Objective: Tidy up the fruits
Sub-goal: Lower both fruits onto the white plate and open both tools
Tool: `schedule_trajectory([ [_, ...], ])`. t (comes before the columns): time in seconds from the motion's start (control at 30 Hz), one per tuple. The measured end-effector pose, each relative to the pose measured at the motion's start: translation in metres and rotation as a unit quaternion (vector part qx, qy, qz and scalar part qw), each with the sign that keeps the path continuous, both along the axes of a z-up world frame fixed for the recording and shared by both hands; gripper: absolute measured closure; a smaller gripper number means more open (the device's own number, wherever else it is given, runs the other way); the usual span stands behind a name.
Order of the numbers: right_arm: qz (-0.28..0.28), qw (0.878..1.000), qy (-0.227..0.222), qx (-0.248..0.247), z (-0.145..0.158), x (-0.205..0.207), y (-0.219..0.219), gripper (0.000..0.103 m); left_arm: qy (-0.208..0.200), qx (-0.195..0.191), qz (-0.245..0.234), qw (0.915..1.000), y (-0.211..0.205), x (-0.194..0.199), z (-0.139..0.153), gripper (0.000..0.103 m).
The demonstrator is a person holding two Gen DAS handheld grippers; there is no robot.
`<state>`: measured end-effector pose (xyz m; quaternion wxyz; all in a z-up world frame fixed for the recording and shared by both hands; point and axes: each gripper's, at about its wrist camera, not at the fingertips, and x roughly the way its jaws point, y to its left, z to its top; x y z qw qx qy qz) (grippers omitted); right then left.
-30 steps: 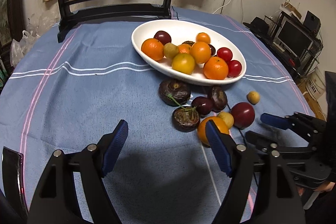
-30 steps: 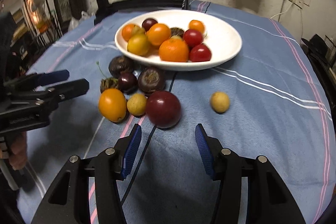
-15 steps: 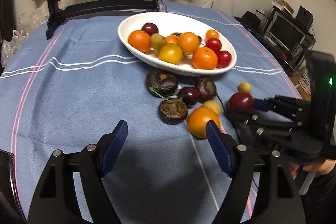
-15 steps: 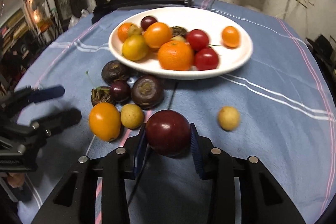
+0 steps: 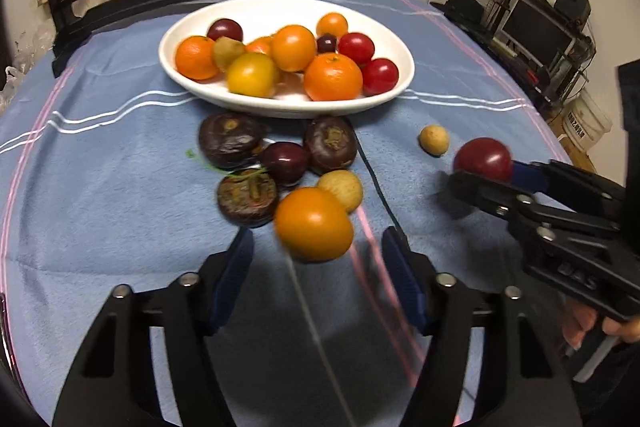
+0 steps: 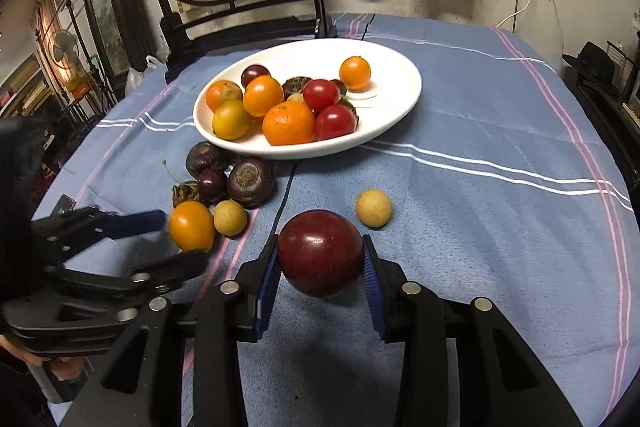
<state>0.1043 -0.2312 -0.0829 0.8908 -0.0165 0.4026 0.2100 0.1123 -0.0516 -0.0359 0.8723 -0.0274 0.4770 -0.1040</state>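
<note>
Right gripper (image 6: 320, 263): pinching the dark red plum (image 6: 320, 253) between its blue pads, plum lifted off the blue cloth (image 6: 480, 227), towards the near edge of the worktop.
Left gripper (image 5: 316, 267): spread wide, its pads either side of the orange fruit (image 5: 314, 223) and not touching it.
Orange fruit: on the cloth, touching a small tan fruit (image 5: 341, 189) just behind it.
White dish (image 5: 384, 39): mid-worktop, heaped with orange, yellow and red fruits.
Loose fruits: three dark mangosteens (image 5: 231, 139) and a small dark plum (image 5: 285, 162) clustered just in front of the dish.
Second tan fruit (image 6: 374, 207): alone on the cloth, near the held plum.
</note>
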Motion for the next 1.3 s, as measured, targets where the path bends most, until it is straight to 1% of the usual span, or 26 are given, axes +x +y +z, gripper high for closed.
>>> schedule_trajectory([
  [0.07, -0.001, 1.000, -0.001, 0.003, 0.000, -0.001, -0.003, 0.064, 0.009, 0.005, 0.004, 0.9999, -0.004, 0.007, -0.006, 0.057],
  [0.1, -0.001, 1.000, -0.001, 0.003, 0.000, -0.001, -0.003, 0.064, 0.001, 0.014, 0.009, 0.9999, -0.004, 0.008, -0.006, 0.062],
  [0.13, -0.001, 1.000, -0.001, 0.002, 0.000, -0.001, -0.003, 0.064, 0.000, 0.018, 0.009, 0.9998, -0.005, 0.008, -0.006, 0.064],
  [0.23, 0.000, 1.000, -0.002, -0.003, -0.001, -0.001, -0.001, 0.064, 0.005, 0.010, 0.010, 0.9999, 0.001, 0.007, -0.005, 0.064],
  [0.37, 0.000, 1.000, -0.003, -0.005, -0.002, -0.003, 0.001, 0.064, -0.005, 0.012, 0.004, 0.9999, 0.010, -0.006, 0.003, 0.064],
  [0.5, 0.003, 1.000, -0.008, 0.002, 0.002, -0.005, 0.003, 0.064, -0.020, 0.007, 0.000, 0.9998, 0.022, -0.016, 0.019, 0.064],
  [0.63, 0.011, 0.999, -0.028, 0.016, 0.018, -0.007, 0.008, 0.064, -0.049, 0.006, -0.008, 0.9987, 0.028, -0.011, 0.047, 0.064],
  [0.77, 0.020, 0.999, -0.051, 0.005, 0.037, 0.008, 0.021, 0.064, -0.071, 0.014, -0.014, 0.9973, 0.024, 0.014, 0.071, 0.064],
  [0.83, 0.023, 0.998, -0.064, 0.001, 0.045, 0.020, 0.027, 0.064, -0.075, 0.010, -0.010, 0.9971, 0.024, 0.032, 0.078, 0.064],
  [0.9, 0.022, 0.997, -0.069, 0.007, 0.051, 0.036, 0.032, 0.064, -0.072, 0.003, -0.001, 0.9974, 0.025, 0.051, 0.079, 0.064],
  [0.97, 0.013, 0.997, -0.071, 0.010, 0.053, 0.053, 0.036, 0.064, -0.071, 0.005, 0.015, 0.9973, 0.028, 0.073, 0.077, 0.064],
  [1.03, 0.004, 0.998, -0.069, 0.016, 0.053, 0.072, 0.039, 0.064, -0.066, 0.007, 0.025, 0.9975, 0.029, 0.093, 0.073, 0.064],
  [1.13, -0.014, 0.998, -0.047, 0.039, 0.048, 0.107, 0.041, 0.064, -0.061, 0.012, 0.034, 0.9975, 0.029, 0.117, 0.068, 0.064],
  [1.3, -0.024, 0.999, -0.023, 0.037, 0.032, 0.131, 0.049, 0.063, -0.050, 0.006, 0.047, 0.9976, 0.032, 0.141, 0.055, 0.064],
])
